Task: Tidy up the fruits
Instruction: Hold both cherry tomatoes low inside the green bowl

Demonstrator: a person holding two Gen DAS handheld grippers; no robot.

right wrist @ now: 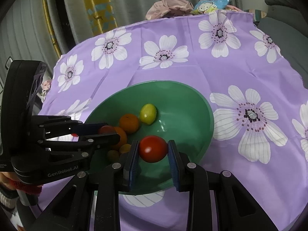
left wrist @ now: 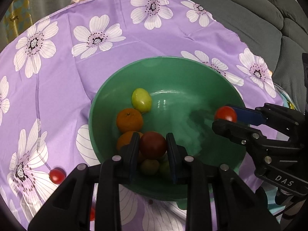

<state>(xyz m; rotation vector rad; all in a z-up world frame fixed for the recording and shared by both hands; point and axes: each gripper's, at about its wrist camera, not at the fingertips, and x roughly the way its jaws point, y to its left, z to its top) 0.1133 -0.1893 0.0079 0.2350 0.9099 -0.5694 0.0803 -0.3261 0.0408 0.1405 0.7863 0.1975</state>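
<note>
A green bowl sits on the purple flowered cloth. It holds a yellow-green fruit, two oranges and small greenish fruits. My left gripper is shut on a dark red tomato over the bowl's near left side; it also shows in the right wrist view. My right gripper is shut on a red tomato over the bowl; it shows in the left wrist view holding that tomato.
A loose red cherry tomato lies on the cloth left of the bowl; another red fruit peeks out under my left gripper. A grey sofa borders the table on the right. Crumpled fabrics lie at the far edge.
</note>
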